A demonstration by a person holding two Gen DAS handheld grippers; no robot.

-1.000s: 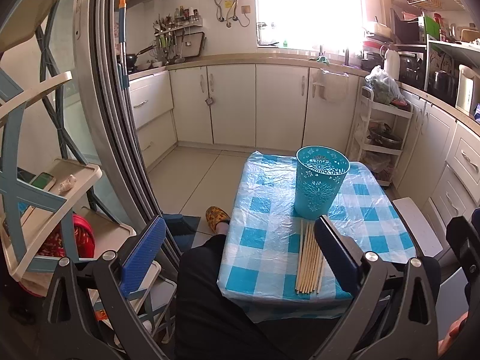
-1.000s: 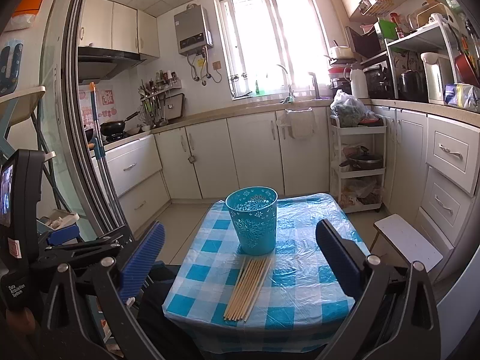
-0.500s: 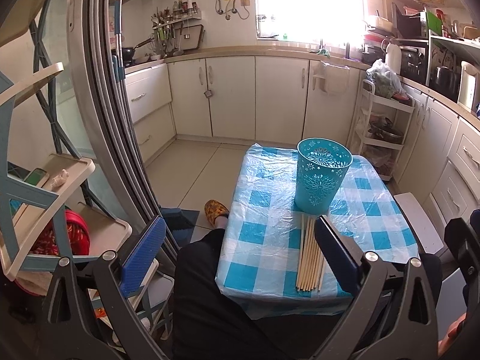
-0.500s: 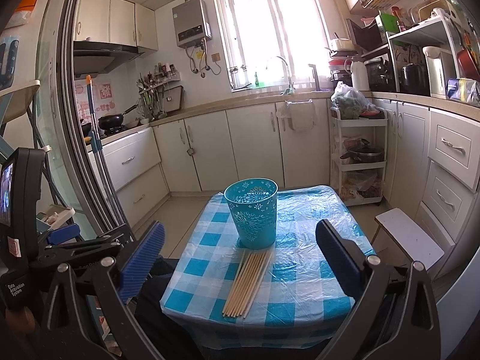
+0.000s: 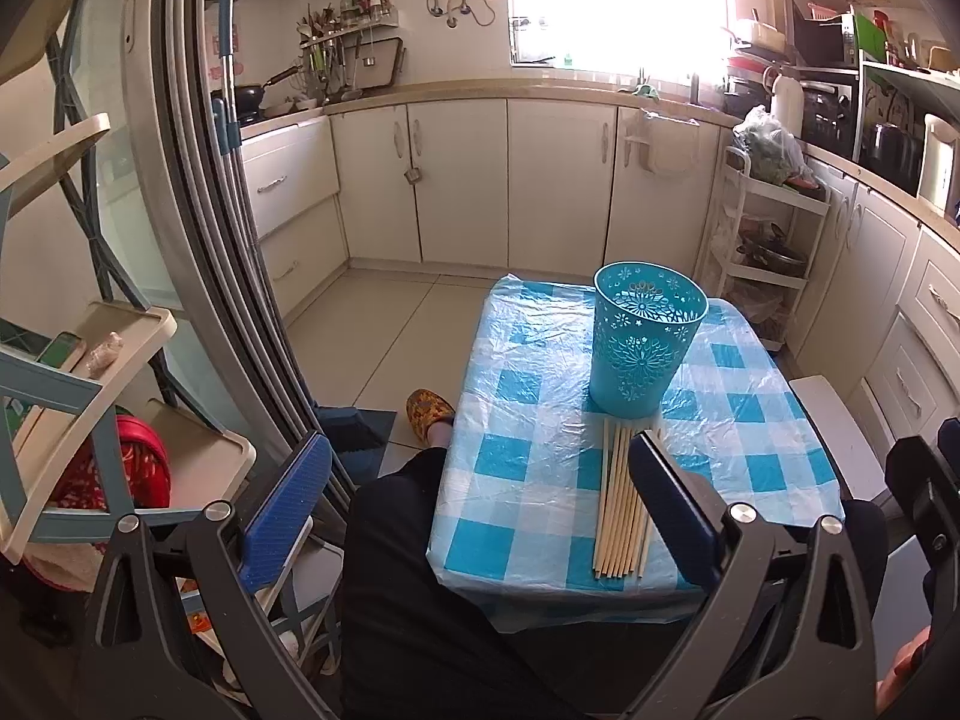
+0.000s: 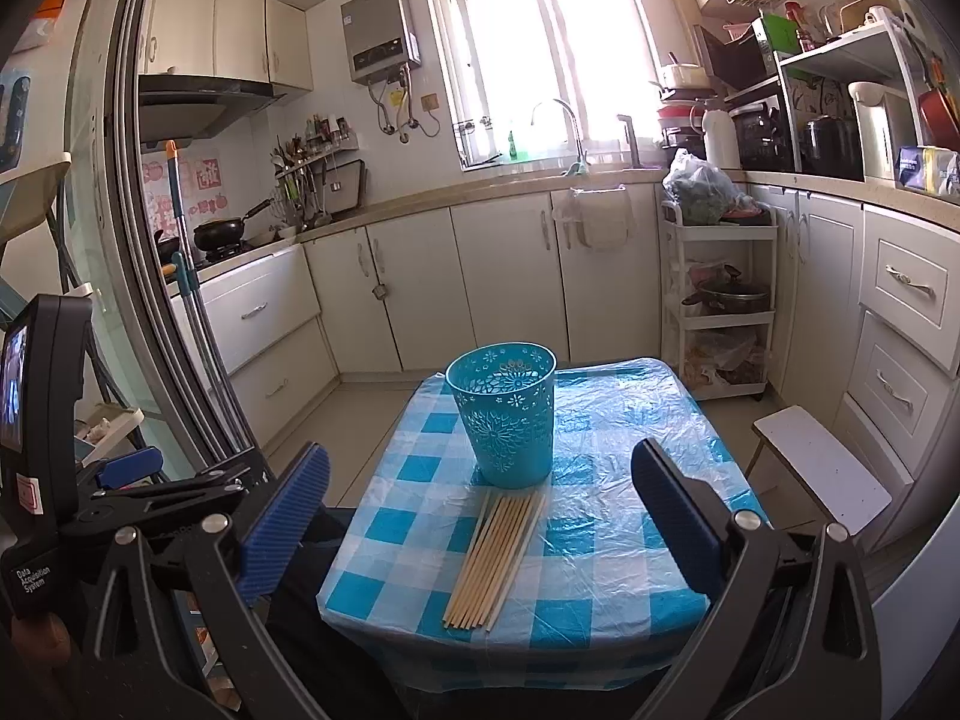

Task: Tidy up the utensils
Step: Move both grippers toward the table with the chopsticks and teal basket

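At centre frame we see pale wooden chopsticks point(image 6: 495, 552) lying bundled before the perforated teal plastic cup point(image 6: 503, 414) on the blue-checked tablecloth point(image 6: 630, 540); our left gripper point(image 5: 480, 498) and right gripper point(image 6: 477, 516) both gape wide, empty.

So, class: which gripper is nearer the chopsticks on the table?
Left, though only slightly. The left gripper has one finger overlapping the chopsticks in its view. The right gripper frames the chopsticks between its open fingers, seemingly a little farther back. Neither touches them.
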